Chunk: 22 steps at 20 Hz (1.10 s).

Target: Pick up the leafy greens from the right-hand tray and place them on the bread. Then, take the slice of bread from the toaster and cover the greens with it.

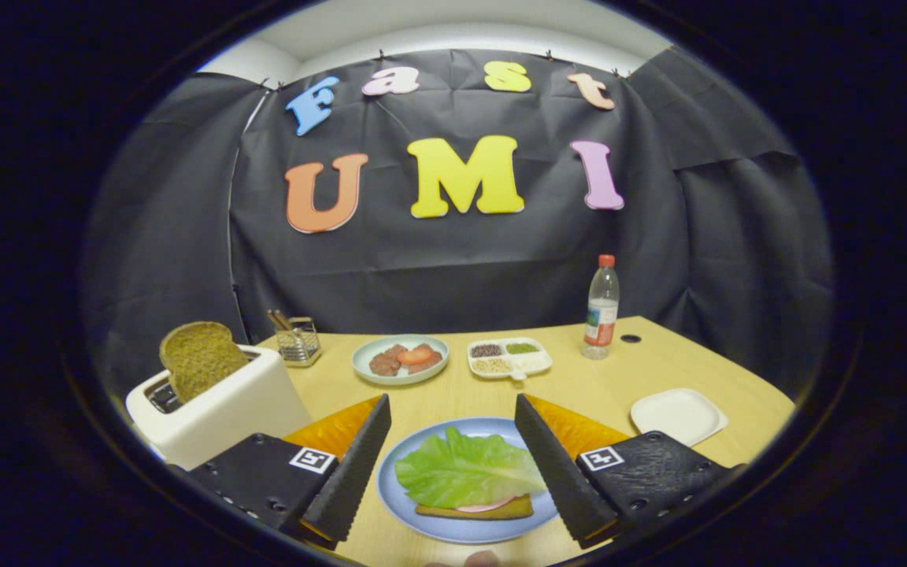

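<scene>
Green leafy lettuce [465, 471] is lying on the brown bread slice [475, 509] on a round blue plate [453, 526], between the fingers of the tool [453, 492], which is standing apart and holding nothing. Beyond the left finger, a second brown bread slice [200, 358] is sticking up from the white toaster [221, 409] on the pale wooden tabletop [579, 386].

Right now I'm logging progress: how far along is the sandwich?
Done: the leafy greens lie on the bread on the blue plate, and the right-hand tray is bare. In hand: nothing; the gripper is open, jaws either side of the plate. Left: the bread slice in the toaster has to cover the greens.
</scene>
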Each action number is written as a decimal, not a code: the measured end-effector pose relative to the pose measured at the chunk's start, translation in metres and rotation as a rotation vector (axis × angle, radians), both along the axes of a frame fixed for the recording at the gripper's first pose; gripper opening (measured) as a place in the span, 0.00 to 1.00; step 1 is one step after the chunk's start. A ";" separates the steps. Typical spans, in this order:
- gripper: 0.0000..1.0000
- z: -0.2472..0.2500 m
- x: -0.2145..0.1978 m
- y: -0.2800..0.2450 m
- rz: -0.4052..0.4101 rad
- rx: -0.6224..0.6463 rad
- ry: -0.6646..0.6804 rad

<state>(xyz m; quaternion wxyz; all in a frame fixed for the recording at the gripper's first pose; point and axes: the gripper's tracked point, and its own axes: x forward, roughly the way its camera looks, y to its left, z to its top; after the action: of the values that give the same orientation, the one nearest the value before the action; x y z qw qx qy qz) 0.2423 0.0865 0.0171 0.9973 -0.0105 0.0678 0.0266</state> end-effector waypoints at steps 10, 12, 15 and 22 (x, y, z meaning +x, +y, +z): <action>0.96 0.055 -0.042 0.136 0.140 0.020 -0.059; 0.96 0.047 -0.046 0.162 0.175 0.006 -0.044; 0.96 0.035 -0.045 0.186 0.192 -0.024 -0.012; 0.80 0.011 -0.026 0.201 0.136 -0.094 0.065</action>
<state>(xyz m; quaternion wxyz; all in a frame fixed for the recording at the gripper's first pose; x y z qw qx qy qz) 0.2166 0.2873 0.0279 0.9889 -0.0607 0.1004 0.0913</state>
